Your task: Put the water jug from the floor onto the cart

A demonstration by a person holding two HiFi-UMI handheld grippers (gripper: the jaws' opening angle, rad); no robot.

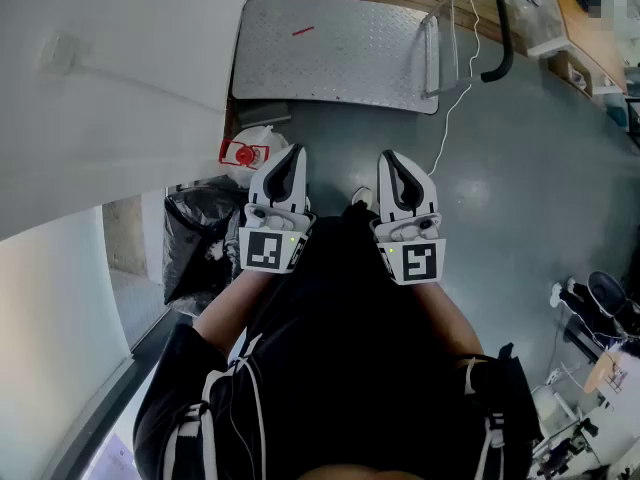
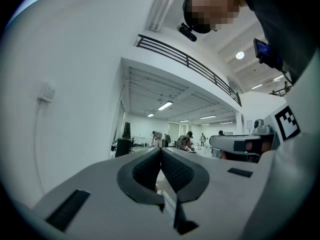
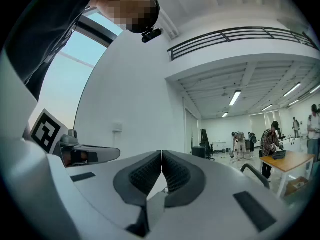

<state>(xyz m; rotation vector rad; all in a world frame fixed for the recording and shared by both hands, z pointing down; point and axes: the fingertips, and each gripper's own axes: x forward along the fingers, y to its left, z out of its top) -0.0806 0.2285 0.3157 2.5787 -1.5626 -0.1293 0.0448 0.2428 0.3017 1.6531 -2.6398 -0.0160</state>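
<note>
Left white gripper (image 1: 295,158) & right white gripper (image 1: 390,163) both closed, empty; approach step. Next: open up, reach pale red-capped water jug (image 1: 262,138) nr grey metal platform cart (image 1: 330,58).

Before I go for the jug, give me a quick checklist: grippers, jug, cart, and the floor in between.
1. Left gripper empty: ok, jaws together on nothing.
2. Right gripper empty: ok, jaws together on nothing.
3. Jaws open for a grasp: not ok, both are shut.
4. Water jug located: ok, red-capped, on the floor by the wall, just ahead of the left gripper; only partly in view.
5. Cart deck free: ok, bare metal apart from a small red mark.
6. Floor route to the cart: not ok, a white cable trails across it near the handle end.
</note>
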